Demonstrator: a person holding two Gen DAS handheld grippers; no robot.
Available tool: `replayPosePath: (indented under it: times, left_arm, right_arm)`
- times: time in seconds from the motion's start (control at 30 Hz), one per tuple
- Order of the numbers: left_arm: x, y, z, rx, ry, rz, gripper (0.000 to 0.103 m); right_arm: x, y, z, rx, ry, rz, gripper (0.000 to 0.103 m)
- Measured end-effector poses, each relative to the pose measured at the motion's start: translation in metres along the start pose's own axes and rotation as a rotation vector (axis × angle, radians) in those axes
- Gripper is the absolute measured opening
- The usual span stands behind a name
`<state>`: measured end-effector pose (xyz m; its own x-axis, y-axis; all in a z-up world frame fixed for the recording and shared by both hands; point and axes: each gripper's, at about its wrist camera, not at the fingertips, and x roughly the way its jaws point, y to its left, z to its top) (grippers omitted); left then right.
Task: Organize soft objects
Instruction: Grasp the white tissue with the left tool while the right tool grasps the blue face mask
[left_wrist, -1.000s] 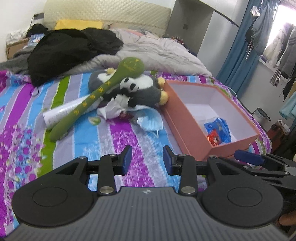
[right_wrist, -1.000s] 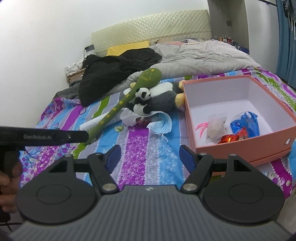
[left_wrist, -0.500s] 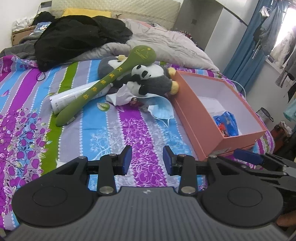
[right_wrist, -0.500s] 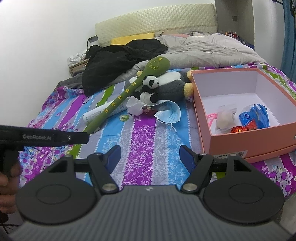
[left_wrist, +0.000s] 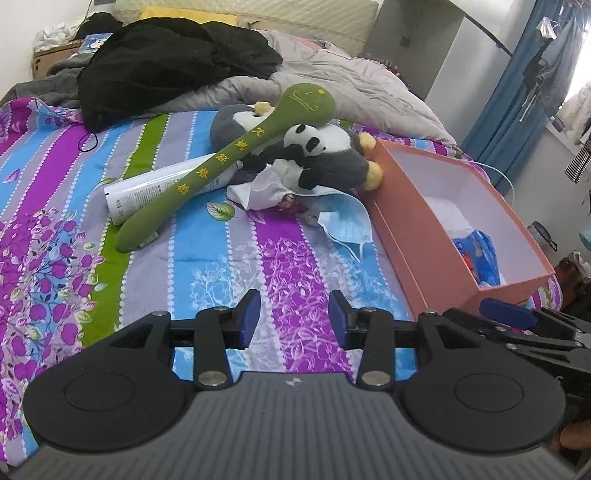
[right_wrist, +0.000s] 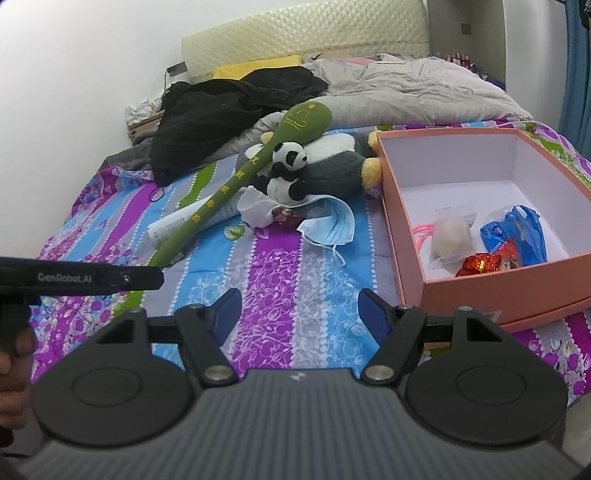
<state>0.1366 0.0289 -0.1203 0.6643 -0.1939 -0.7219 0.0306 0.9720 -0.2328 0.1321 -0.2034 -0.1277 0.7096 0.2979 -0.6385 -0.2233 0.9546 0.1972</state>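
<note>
Nearest, the left claw (left_wrist: 294, 317) hangs over the striped bedspread (left_wrist: 221, 273) at the bed's near edge, its blue pads (left_wrist: 248, 314) parting with only cloth showing between them. The right claw (right_wrist: 299, 314) is spread wide beside it, also with nothing between its fingers. A hand (right_wrist: 13, 354) grips the left tool's handle at the left edge of the right wrist view.

Farther in, a blue face mask (right_wrist: 332, 225) lies flat on the bedspread just beside the pink box (right_wrist: 410, 236), which sits at the bed's right edge and holds a blue packet (right_wrist: 517, 236), a red wrapper (right_wrist: 480, 264) and a pale pouch (right_wrist: 450, 240).

Behind the mask lies a crumpled white cloth (left_wrist: 258, 188), then the small panda plush (left_wrist: 306, 151) resting on a grey plush (left_wrist: 340, 166). A long green plush club (left_wrist: 229, 155) lies aslant across a white tube (left_wrist: 147, 192).

Toward the head of the bed are black clothing (left_wrist: 166, 59) and a grey duvet (left_wrist: 340, 77).
</note>
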Motion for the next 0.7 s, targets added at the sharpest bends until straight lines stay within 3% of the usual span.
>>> replayPosePath:
  times: [0.3, 0.43, 0.7]
  left_arm:
    - [0.049, 0.021, 0.025, -0.037, 0.003, 0.020, 0.051]
    - [0.082, 0.036, 0.039, -0.055, 0.001, 0.036, 0.060]
    - [0.173, 0.062, 0.072, -0.101, 0.024, 0.018, 0.063]
  right_arm:
    - [0.045, 0.001, 0.023, -0.015, 0.008, 0.026, 0.072]
    - [0.078, 0.000, 0.032, -0.024, 0.026, 0.038, 0.071]
    - [0.160, -0.009, 0.066, -0.082, 0.043, -0.044, 0.071]
